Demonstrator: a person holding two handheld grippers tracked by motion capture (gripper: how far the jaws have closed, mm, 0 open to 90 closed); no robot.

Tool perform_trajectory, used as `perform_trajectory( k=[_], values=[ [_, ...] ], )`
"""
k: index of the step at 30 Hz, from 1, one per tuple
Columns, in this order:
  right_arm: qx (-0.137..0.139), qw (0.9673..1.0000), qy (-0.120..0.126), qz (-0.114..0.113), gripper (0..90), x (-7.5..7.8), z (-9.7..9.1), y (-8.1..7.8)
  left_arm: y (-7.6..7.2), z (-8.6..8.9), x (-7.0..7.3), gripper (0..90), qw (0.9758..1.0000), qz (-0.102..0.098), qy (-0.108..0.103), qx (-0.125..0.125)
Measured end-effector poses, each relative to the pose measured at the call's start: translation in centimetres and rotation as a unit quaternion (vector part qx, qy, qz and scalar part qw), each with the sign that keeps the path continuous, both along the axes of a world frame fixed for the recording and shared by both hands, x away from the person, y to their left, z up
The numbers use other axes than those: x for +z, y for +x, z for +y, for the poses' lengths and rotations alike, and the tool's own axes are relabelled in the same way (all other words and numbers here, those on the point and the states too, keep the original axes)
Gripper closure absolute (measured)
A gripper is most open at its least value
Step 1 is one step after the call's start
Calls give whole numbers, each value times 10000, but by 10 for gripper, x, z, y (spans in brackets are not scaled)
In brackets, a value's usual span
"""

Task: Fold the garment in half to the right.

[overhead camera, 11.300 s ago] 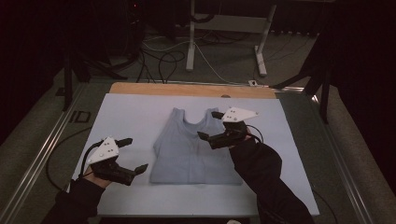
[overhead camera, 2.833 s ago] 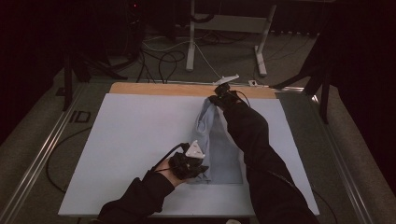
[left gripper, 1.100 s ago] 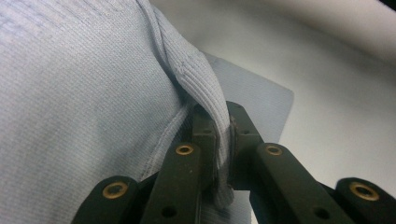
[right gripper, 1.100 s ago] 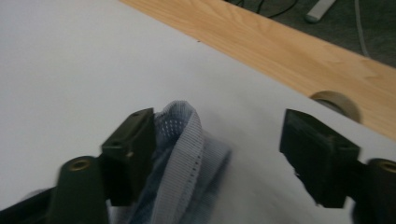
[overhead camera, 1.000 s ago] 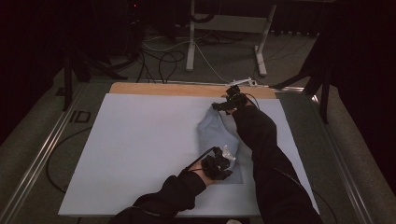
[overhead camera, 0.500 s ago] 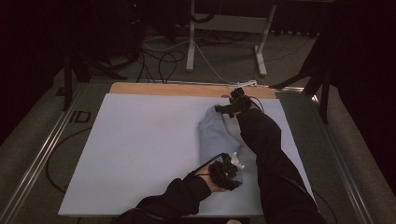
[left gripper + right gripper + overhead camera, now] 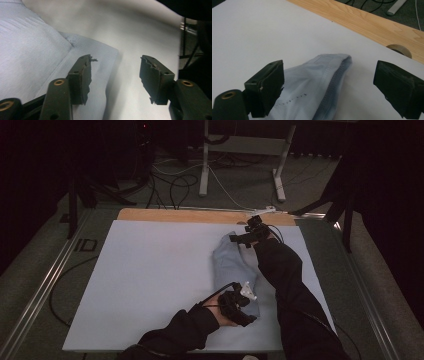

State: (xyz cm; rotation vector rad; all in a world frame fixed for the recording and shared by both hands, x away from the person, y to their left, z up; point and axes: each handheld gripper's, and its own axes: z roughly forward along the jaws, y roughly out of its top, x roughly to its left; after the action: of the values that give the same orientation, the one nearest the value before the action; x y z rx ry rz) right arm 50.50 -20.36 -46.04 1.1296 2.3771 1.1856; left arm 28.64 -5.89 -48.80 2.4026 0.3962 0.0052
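Observation:
A light blue sleeveless top [image 7: 232, 265], folded lengthwise, lies on the white sheet [image 7: 150, 280] right of the middle. My left gripper [image 7: 246, 312] is at its near hem. In the left gripper view my left gripper [image 7: 116, 61] is open, its jaws having just been opening; the ribbed hem corner of the top [image 7: 37, 50] lies flat under one jaw and nothing is pinched. My right gripper [image 7: 239, 239] is at the top's far end. In the right gripper view my right gripper [image 7: 330, 70] stands wide open over the folded shoulder end of the top [image 7: 317, 85], without touching it.
A wooden strip [image 7: 190, 215] with a round hole [image 7: 398, 48] runs along the table's far edge. Metal rails [image 7: 40, 290] flank the table. Cables and a white stand [image 7: 205, 165] are on the floor beyond. Both dark sleeves cross the near right part of the sheet.
The left gripper's jaws have opened and let go of the hem, which now lies on the sheet. Both hands have hardly shifted.

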Motion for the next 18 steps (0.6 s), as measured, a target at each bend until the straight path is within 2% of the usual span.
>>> perform_trajectory(
  k=[7,11,15,18],
  values=[
    [54,9999,-9,-96,98,7,3,-6,-2,23,20,358,9994,19,-353,64],
    [75,9999,-20,-106,98,9,4,-8,-1,37,29,278,9977,143,-660,-10],
    [126,9998,-18,-125,98,11,6,-11,5,54,28,218,9970,201,-744,38],
    [158,9998,-26,-142,98,11,7,-13,8,68,26,183,9970,221,-724,131]
  ],
)
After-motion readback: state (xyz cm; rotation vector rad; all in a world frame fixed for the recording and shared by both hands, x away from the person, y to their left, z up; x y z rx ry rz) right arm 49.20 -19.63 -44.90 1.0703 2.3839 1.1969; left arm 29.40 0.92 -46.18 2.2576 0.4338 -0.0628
